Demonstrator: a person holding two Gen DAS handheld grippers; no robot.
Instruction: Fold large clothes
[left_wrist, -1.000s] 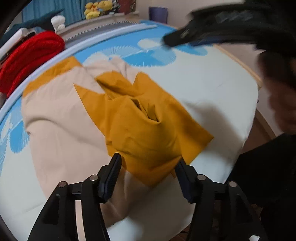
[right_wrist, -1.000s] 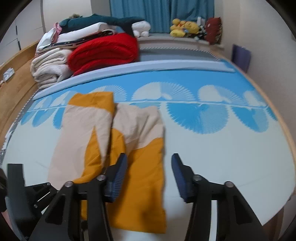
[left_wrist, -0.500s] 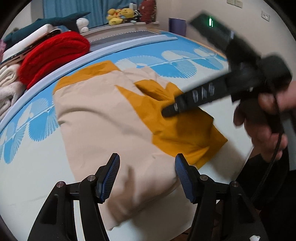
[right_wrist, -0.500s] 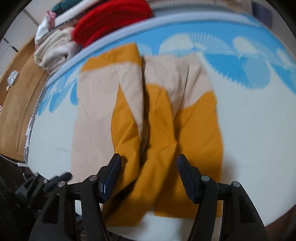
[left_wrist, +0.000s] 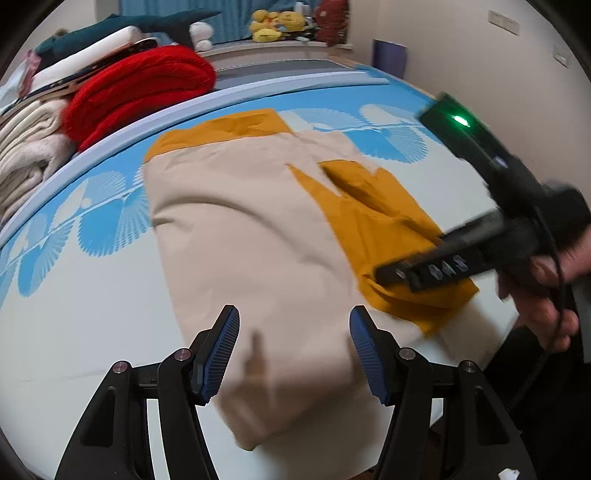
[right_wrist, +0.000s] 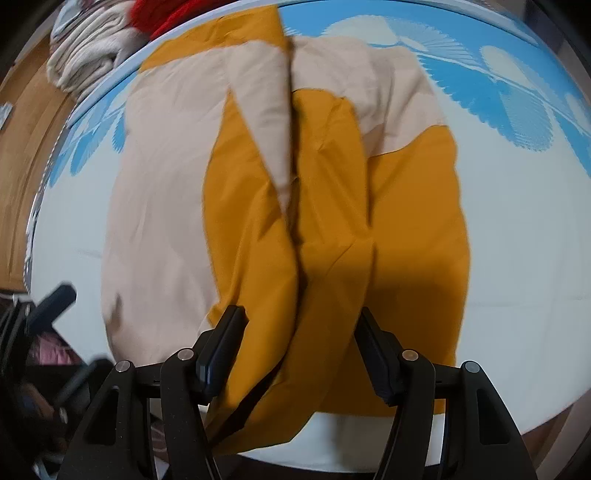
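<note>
- Across the bed (left_wrist: 92, 306) we see a white sheet printed with blue fans, and at its far side a pile of folded laundry: a red knit (left_wrist: 140, 92) and cream towels (left_wrist: 26, 155).
- Yellow plush toys (left_wrist: 277, 29) sit on the sill by a blue curtain.
- Our task piece, a beige and mustard garment (left_wrist: 240, 229), lies spread near the bed's close edge; the beige part is on the left, the mustard part on the right.
- From the right wrist view we see the garment (right_wrist: 332, 229) with a long crease down its mustard middle and a beige flap folded over it.
- Our left gripper (left_wrist: 293, 350) hangs over the beige cloth with its jaws apart and nothing between the pads.
- Our right gripper (right_wrist: 301, 347) points steeply down over the mustard hem; its jaws have just been opening and now stand wide, with the creased cloth below them but not pinched.
- We see that right gripper (left_wrist: 424, 271) in the left wrist view too, a hand (left_wrist: 543, 291) gripping its handle.
</note>
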